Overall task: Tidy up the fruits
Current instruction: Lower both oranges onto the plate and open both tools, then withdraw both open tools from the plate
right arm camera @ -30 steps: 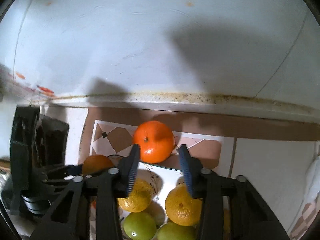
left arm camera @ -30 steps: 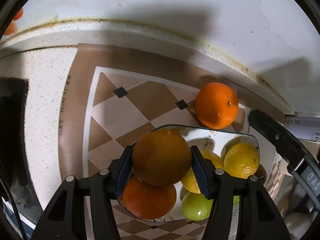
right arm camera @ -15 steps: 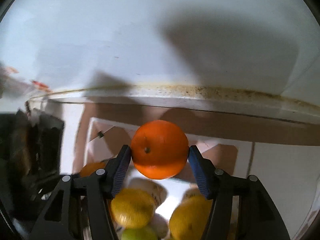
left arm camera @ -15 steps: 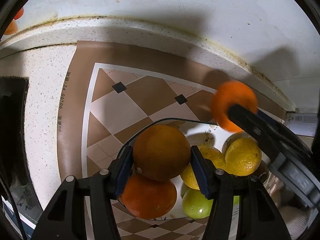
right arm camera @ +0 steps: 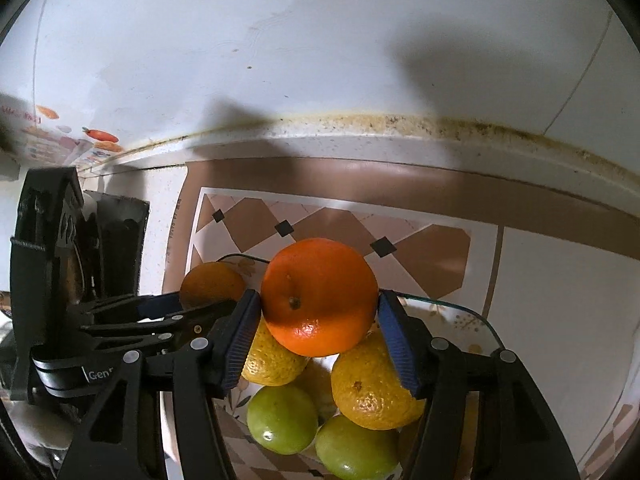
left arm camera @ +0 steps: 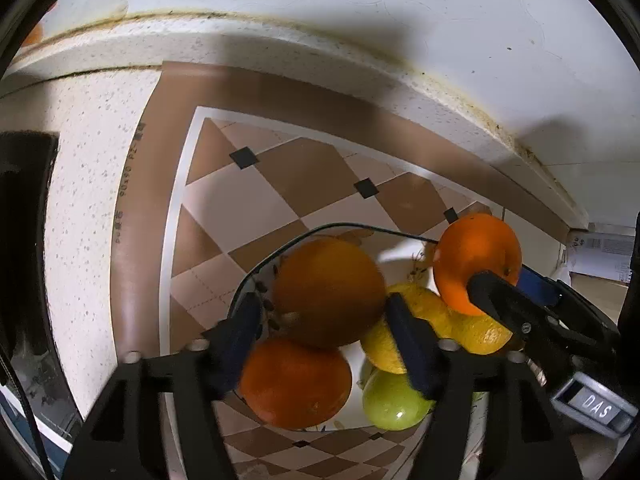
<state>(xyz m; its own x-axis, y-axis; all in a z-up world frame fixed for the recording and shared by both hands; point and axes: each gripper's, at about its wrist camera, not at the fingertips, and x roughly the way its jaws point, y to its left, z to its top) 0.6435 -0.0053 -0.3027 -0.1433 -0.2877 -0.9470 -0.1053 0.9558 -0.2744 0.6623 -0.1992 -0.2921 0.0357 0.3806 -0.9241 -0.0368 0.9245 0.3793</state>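
Observation:
A glass plate (left arm camera: pixel 320 226) (right arm camera: pixel 472 312) holds a pile of oranges, yellow citrus (right arm camera: pixel 372 392) and green fruits (right arm camera: pixel 282 418). In the left wrist view a dull orange (left arm camera: pixel 328 292) rests on top of another orange (left arm camera: pixel 296 384). My left gripper (left arm camera: pixel 320 308) (right arm camera: pixel 208 300) straddles it with its jaws opening and a gap at each pad. The bright orange (right arm camera: pixel 320 296) (left arm camera: pixel 476 256) sits on two yellow citrus. My right gripper (right arm camera: pixel 318 300) (left arm camera: pixel 500 276) is around it, its jaws opening and its pads just beside the skin.
The plate stands on a brown diamond-patterned mat (left arm camera: pixel 248 208) on a speckled counter (left arm camera: pixel 88 200) against a white wall (right arm camera: pixel 320 60). A black rack (right arm camera: pixel 116 240) stands to the left. A printed box (left arm camera: pixel 600 248) lies at the right.
My right gripper closed on the bright orange on the mat and carried it onto the pile, then widened. My left jaws have spread away from the dull orange, which stays on the pile.

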